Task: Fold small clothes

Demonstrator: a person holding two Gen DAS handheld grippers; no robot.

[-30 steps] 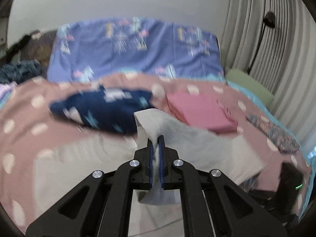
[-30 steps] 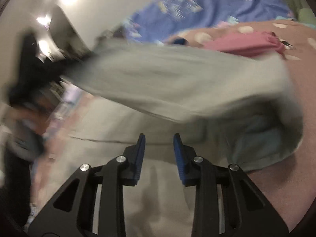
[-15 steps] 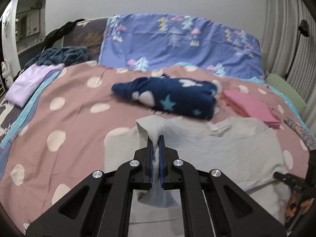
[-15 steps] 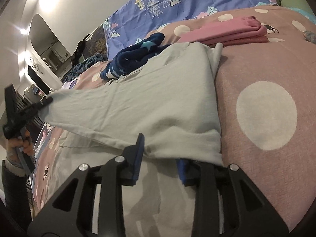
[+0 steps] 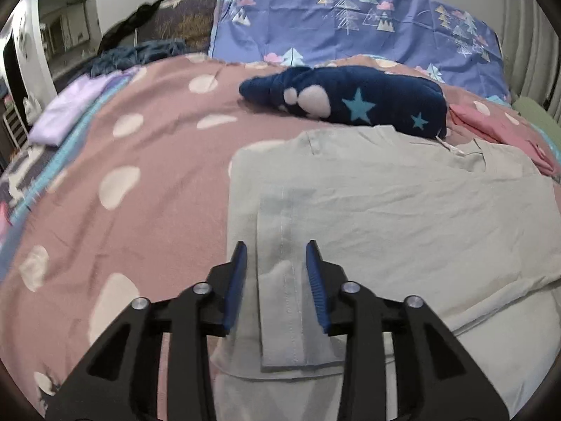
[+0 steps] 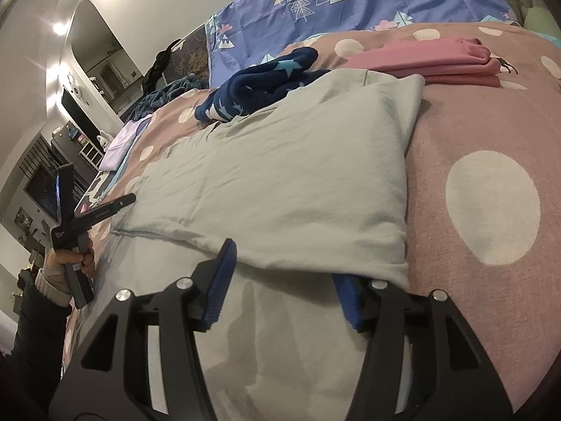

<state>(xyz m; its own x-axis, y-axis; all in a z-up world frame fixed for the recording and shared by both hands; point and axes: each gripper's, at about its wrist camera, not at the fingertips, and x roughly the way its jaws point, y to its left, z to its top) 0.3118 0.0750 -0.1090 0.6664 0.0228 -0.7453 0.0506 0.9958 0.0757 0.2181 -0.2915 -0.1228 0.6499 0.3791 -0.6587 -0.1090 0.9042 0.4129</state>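
A pale grey-green shirt [image 5: 403, 210] lies flat on the pink dotted bedspread [image 5: 140, 161], its upper part folded down over the lower part. A hemmed sleeve strip [image 5: 291, 301] lies between the open fingers of my left gripper [image 5: 277, 273], not held. In the right wrist view the shirt [image 6: 280, 182] spreads ahead of my right gripper [image 6: 284, 280]. That gripper is open, and the fold's near edge covers its right fingertip. The left gripper [image 6: 94, 210] shows at the far left, in a hand, beside the shirt's left edge.
A navy star-print garment [image 5: 350, 101] lies bunched just behind the shirt. A folded pink stack [image 5: 498, 129] sits to the right, a lilac piece [image 5: 70, 112] at the far left. A purple tree-print pillow [image 5: 350, 24] is at the head. The bed edge is near the left.
My left gripper has laid the raised sleeve edge down and opened, letting it go. The shirt now lies flat and folded. My right gripper has opened wider at the fold's edge.
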